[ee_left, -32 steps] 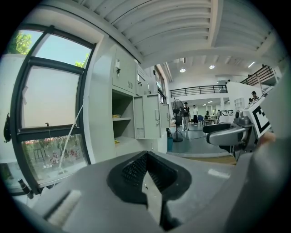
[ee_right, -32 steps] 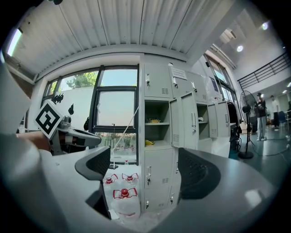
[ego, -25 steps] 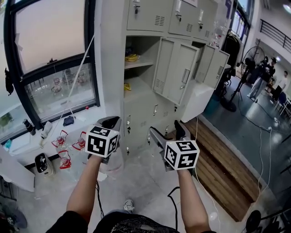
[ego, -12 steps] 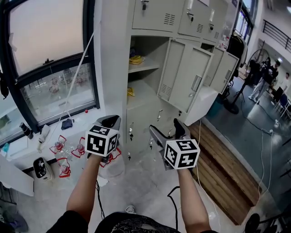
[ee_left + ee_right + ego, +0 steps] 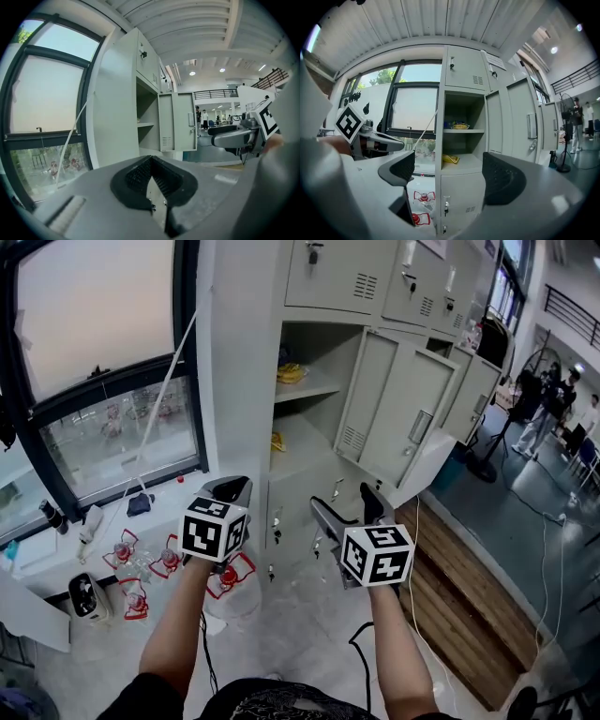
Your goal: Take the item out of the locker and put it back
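The grey locker (image 5: 309,465) has one compartment open, its door (image 5: 398,413) swung to the right. A yellow packet (image 5: 292,374) lies on the inner shelf (image 5: 461,131), and another yellow item (image 5: 277,441) sits on the compartment floor; both also appear in the right gripper view, the packet (image 5: 459,125) above the yellow item (image 5: 451,159). My left gripper (image 5: 228,489) is held in front of the locker, well short of it, shut with nothing between its pads (image 5: 140,176). To its right my right gripper (image 5: 347,509) stands open and empty, aimed at the open compartment.
Small bottles in red holders (image 5: 169,557) stand on the floor at the left under a large window (image 5: 103,362). More locker doors (image 5: 469,381) hang open to the right. A wooden platform (image 5: 459,587) lies at the right, with people (image 5: 548,395) far beyond it. A black cable (image 5: 361,652) trails on the floor.
The open locker has slid down and to the right in the head view and looks nearer. Both grippers keep their places in the view and their jaws are unchanged.
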